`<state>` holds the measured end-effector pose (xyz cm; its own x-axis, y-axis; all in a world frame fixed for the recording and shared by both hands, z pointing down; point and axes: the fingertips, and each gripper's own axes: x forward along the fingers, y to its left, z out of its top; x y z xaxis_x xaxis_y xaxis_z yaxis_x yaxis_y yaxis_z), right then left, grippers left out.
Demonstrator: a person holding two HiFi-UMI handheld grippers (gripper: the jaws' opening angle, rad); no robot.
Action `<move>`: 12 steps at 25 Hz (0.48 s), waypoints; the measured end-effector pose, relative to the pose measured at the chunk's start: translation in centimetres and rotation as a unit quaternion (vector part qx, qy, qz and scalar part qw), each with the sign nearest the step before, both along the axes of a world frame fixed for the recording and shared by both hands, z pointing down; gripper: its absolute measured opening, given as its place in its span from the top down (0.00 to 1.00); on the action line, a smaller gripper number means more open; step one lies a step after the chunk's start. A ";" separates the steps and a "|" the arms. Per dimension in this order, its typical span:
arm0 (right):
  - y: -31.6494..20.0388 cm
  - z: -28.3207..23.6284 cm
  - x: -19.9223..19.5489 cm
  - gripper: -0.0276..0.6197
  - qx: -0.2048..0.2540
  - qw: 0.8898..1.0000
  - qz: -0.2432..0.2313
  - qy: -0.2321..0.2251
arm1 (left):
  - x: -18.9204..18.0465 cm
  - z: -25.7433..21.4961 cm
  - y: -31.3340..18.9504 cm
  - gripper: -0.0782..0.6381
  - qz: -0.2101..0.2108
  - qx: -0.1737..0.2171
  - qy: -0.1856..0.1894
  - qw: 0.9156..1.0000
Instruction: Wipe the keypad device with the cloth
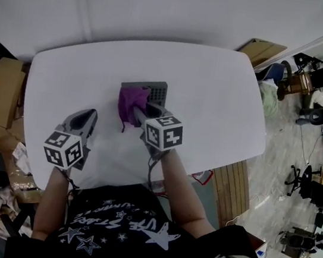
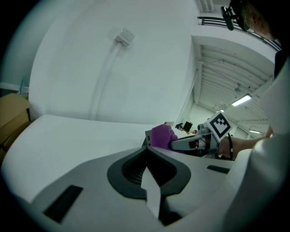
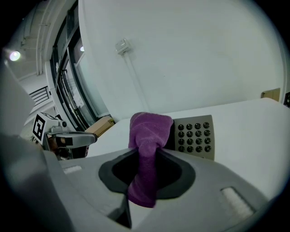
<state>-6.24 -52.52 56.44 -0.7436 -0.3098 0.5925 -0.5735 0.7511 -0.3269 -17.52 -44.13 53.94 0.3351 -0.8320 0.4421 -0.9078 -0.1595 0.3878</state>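
Keypad device (image 1: pixel 157 88), a grey slab with rows of dark round buttons, lies flat near the middle of a white table (image 1: pixel 213 103), on the side away from the person. A purple cloth (image 1: pixel 132 100) is clamped between the jaws of the right gripper (image 1: pixel 139 115). It is bunched into a rounded wad ahead of the jaw tips, and a tail hangs back through them. In the head view the wad is laid over the device's left part. In the right gripper view it stands in front of the left edge of the button grid, whose right columns are uncovered. Whether the cloth is pressed onto the surface or only held just above it cannot be told.

The left gripper (image 1: pixel 84 122) is held low over the table, well to the left of the device. Its jaws are brought together with nothing between them.

The wiping stroke itself is judged to be in hand, at or near its start. For the next move, the wad would need to be pressed down lightly and drawn rightward across the uncovered buttons. The idle gripper could be used to steady the device if it is pushed along.
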 end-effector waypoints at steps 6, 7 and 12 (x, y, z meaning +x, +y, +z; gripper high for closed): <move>-1.2 0.3 1.5 0.81 -0.001 1.000 0.018 -0.001 | 0.2 0.2 -0.9 0.88 -0.005 -0.001 0.000 1.000; -1.3 0.3 1.7 0.81 -0.001 1.000 0.020 -0.002 | 0.3 0.3 -1.0 0.88 -0.005 -0.001 0.000 1.000; -1.9 0.4 3.3 0.81 -0.001 1.000 0.032 -0.001 | 1.2 0.3 -1.4 0.88 0.000 -0.001 0.001 1.000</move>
